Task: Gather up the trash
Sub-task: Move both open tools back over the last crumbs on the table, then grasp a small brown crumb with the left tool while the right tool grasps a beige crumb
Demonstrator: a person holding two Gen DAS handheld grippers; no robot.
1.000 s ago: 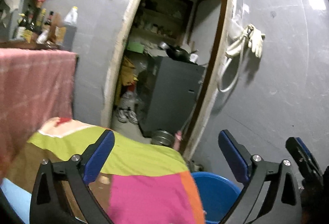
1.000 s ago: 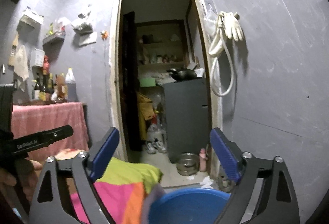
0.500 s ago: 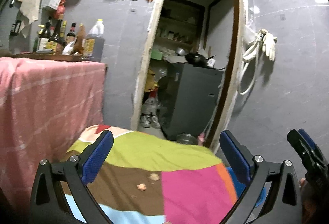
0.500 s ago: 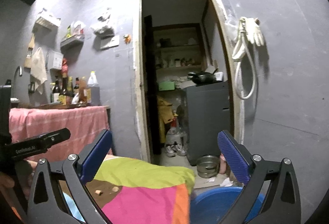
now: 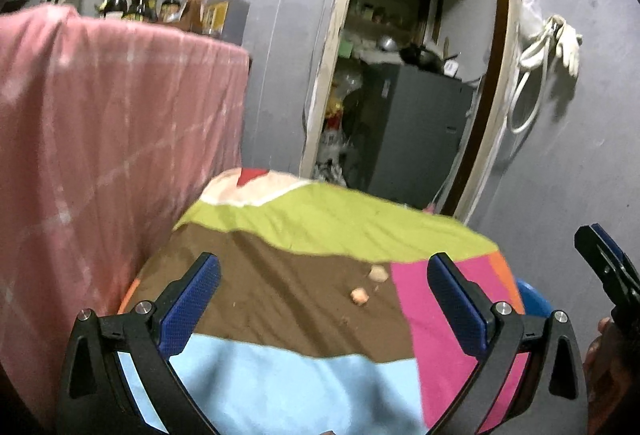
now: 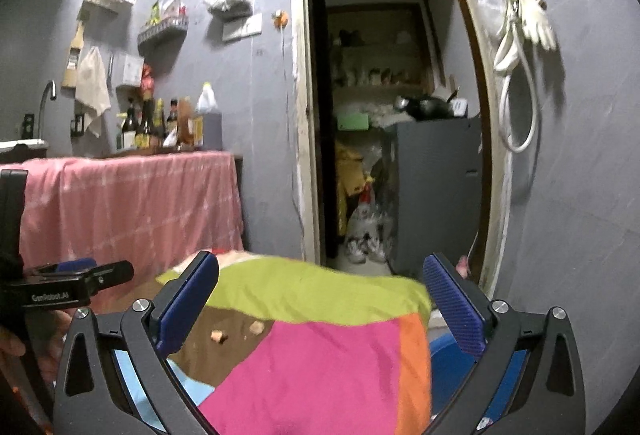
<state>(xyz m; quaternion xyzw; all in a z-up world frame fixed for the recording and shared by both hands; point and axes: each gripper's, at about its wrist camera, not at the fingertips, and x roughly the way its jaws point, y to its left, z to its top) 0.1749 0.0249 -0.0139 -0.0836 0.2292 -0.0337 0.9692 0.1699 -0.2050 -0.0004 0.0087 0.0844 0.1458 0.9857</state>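
Two small tan scraps of trash (image 5: 359,295) (image 5: 378,273) lie on the brown patch of a multicoloured cloth (image 5: 312,315) that covers a low table. The right wrist view shows the same scraps (image 6: 218,336) (image 6: 256,327) on the cloth (image 6: 320,367). My left gripper (image 5: 325,299) hangs open above the cloth, with the scraps between and ahead of its blue pads. My right gripper (image 6: 320,303) is open too, over the pink patch, holding nothing. A blue bin (image 6: 448,363) sits low at the cloth's right edge, mostly hidden.
A counter draped in pink cloth (image 5: 100,139) stands to the left, with several bottles (image 6: 160,123) on it. An open doorway (image 6: 384,115) ahead leads to a storeroom with a dark cabinet (image 6: 436,191). A white hose and glove (image 6: 520,47) hang on the grey wall.
Both grippers have tipped down and moved left over the table, so more of the cloth and the two scraps show now. Both stayed open.
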